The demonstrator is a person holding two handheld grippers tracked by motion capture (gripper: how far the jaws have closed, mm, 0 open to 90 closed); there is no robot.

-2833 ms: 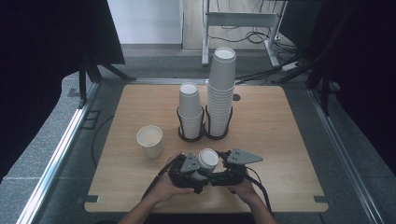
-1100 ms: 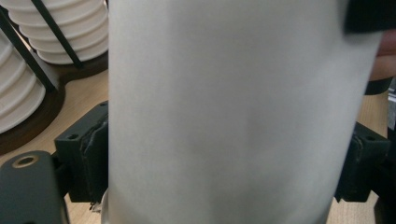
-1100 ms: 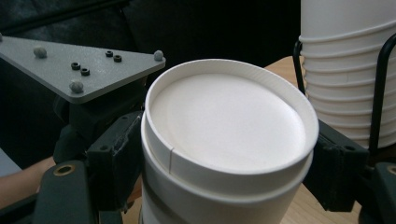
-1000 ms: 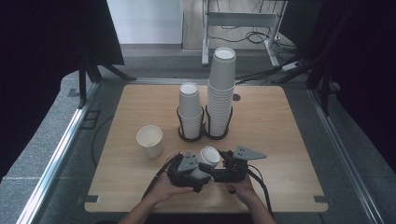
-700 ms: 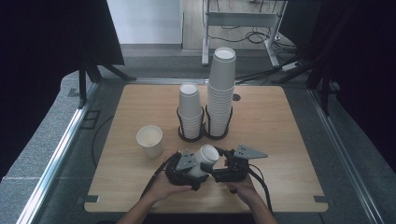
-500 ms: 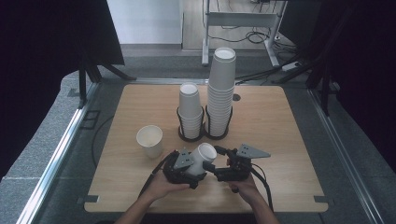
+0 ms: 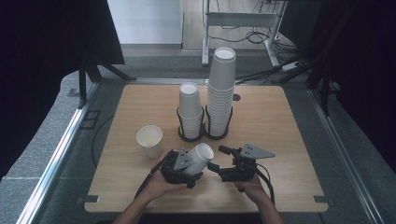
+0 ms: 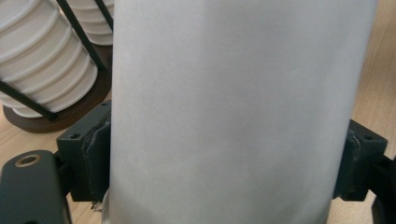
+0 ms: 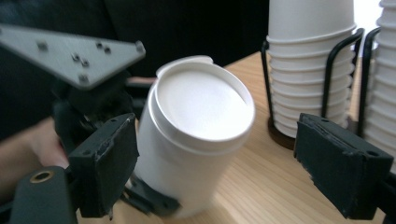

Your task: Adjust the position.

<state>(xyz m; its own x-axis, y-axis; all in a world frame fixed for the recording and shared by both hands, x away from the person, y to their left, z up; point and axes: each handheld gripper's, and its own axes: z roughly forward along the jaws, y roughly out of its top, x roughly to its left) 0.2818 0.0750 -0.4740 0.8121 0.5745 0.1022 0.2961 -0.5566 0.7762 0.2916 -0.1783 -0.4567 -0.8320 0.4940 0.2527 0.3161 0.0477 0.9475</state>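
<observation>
Left gripper (image 7: 180,168) has its jaws clamped on the cup (image 7: 198,157), pads pressed flat to both sides of the wall, cup tipped over with its closed end angled up toward the other hand. Right gripper (image 7: 222,161) sits just beside it, jaws apart after just easing in a touch, one pad near the cup's rim, the other well clear, nothing pinched. That cup looks like thin paper: light, easily crushed, a bit slick, so I'd say a gentle squeeze low on the wall or across the stiff rolled rim is the safest hold. No print, logo or writing readable on it, plain white all round. Ahead of both grippers stand two wire holders, a short stack (image 7: 190,112) and a tall stack (image 7: 221,91). Off to the left gripper's outer side, a loose cup (image 7: 149,140) stands upright on the table (image 7: 280,121).
</observation>
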